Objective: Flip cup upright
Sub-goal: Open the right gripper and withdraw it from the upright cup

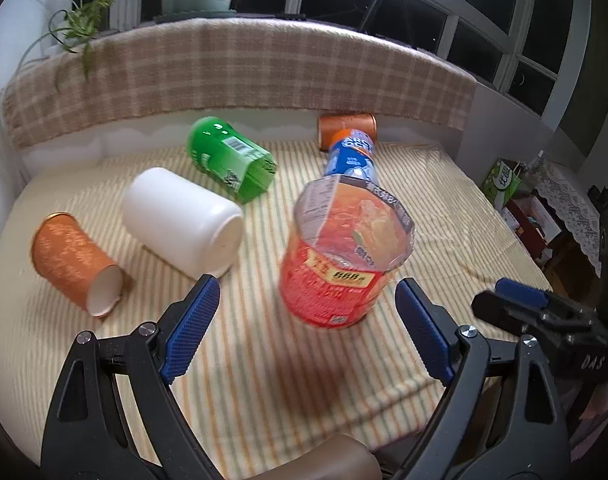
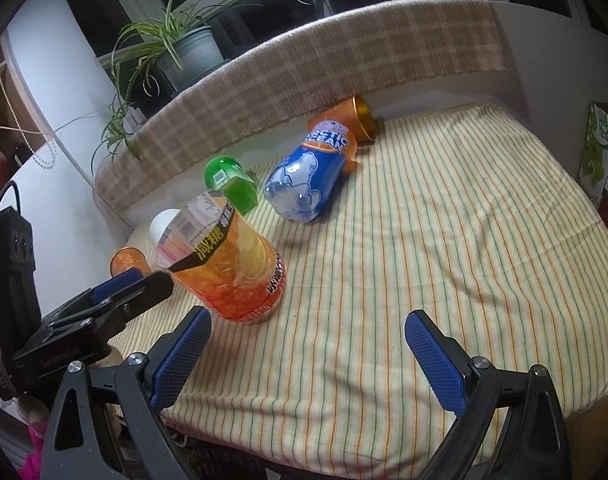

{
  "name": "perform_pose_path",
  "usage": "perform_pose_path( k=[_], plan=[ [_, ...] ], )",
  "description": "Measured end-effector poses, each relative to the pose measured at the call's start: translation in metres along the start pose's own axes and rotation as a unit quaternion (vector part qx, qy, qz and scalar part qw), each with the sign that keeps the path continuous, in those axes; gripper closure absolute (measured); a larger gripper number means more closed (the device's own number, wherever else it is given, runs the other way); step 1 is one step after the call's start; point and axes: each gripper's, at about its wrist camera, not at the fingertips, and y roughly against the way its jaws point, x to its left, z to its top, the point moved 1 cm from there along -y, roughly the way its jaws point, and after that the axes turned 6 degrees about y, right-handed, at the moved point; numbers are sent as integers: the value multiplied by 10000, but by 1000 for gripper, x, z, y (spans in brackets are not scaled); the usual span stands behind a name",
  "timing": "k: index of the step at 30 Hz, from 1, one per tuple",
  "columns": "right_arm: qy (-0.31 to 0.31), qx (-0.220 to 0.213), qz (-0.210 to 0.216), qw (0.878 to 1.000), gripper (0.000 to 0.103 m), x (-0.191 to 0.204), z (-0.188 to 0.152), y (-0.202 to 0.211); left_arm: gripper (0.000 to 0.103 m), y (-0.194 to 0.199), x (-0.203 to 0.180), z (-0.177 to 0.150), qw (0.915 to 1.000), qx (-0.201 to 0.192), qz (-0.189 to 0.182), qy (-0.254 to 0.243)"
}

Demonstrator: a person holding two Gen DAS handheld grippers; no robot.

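Observation:
A clear cup with a red-orange label (image 1: pixel 340 264) stands upright on the striped cloth, open end up; it also shows in the right wrist view (image 2: pixel 232 264). My left gripper (image 1: pixel 308 332) is open and empty, just short of this cup, with a finger on each side. My right gripper (image 2: pixel 308 360) is open and empty, to the right of the cup. Lying on their sides are a white cup (image 1: pixel 184 222), a green cup (image 1: pixel 232 160), an orange paper cup (image 1: pixel 76 264), a blue-labelled cup (image 2: pixel 308 176) and a copper cup (image 2: pixel 352 120).
The striped cloth (image 2: pixel 444 240) covers a table that ends at a plaid-covered ledge (image 1: pixel 240 76) at the back. Potted plants (image 2: pixel 172 52) stand on the sill. Boxes and a green bag (image 1: pixel 504 184) lie beyond the right edge.

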Motion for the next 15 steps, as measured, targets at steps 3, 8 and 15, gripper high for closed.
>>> perform_pose_path(
  k=[3,8,15],
  plan=[
    [119,-112,-84,9998,4,5,3,4,11,13,8,-1,9998,-159,87,42],
    [335,-321,-280,9985,4,15,9,10,11,42,22,2,9974,-633,311,168],
    [809,-661,-633,9925,1,33,15,18,1,80,29,7,9879,-1390,653,196]
  ],
)
